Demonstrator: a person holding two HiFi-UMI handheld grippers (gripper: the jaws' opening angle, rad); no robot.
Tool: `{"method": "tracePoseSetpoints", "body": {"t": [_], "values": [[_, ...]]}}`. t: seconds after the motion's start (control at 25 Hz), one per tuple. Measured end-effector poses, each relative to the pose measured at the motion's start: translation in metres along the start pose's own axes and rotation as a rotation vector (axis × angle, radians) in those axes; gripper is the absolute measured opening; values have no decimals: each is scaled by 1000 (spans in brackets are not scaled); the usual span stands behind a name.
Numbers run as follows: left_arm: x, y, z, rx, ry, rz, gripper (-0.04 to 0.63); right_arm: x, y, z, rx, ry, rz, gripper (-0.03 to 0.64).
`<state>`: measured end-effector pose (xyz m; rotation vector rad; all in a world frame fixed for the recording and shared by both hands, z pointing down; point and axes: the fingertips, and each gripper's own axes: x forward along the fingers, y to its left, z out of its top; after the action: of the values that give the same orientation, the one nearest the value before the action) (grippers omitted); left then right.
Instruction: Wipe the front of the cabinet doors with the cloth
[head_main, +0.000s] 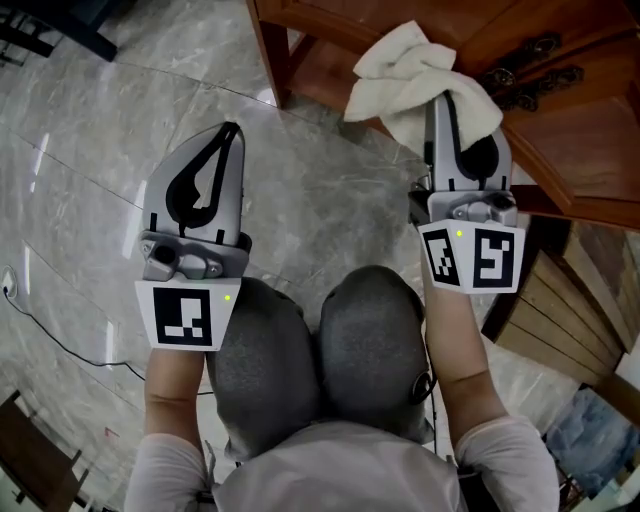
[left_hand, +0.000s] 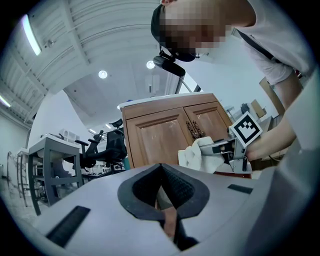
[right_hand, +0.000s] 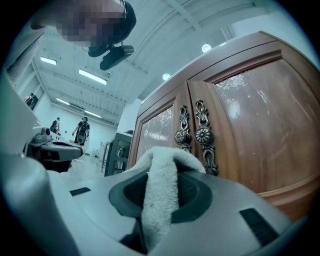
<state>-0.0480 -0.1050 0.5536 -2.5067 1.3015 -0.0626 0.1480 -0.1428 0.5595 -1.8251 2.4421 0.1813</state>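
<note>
One cloth (head_main: 410, 70) clamped in the right gripper (head_main: 455, 120) — two cabinet doors (right_hand: 250, 125)

a: where does the head view sit?
b: high over the person's knees (head_main: 370, 330), looking steeply down at the floor (head_main: 90, 140). the left tongs (head_main: 232, 130) lie at 9 o'clock, the right tongs (head_main: 440, 100) at 1 o'clock, and the cabinet doors (head_main: 560, 120) are cropped at 2 o'clock.
a: and the left gripper view?
b: low, tilted up along its own jaws, with the ceiling (left_hand: 100, 40) at 11 o'clock and the cabinet doors a little way off at centre. the right tongs and the cloth (left_hand: 192, 155) show at 3 o'clock.
a: the right gripper view?
b: also tilted up, but close to the cabinet doors, which fill 12 to 4 o'clock. the left tongs appear at 9 o'clock.
a: what do they share?
b: all three see the cabinet doors and the cloth.
</note>
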Motion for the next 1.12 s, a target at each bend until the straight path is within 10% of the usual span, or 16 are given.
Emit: {"method": "tracePoseSetpoints", "body": {"t": [0.72, 1.12], "values": [[6, 30, -34, -36, 89, 37, 18, 22, 40, 7, -16, 20, 159, 98], [1, 57, 41, -134, 243, 40, 18, 37, 74, 81, 6, 173, 238, 98]]}}
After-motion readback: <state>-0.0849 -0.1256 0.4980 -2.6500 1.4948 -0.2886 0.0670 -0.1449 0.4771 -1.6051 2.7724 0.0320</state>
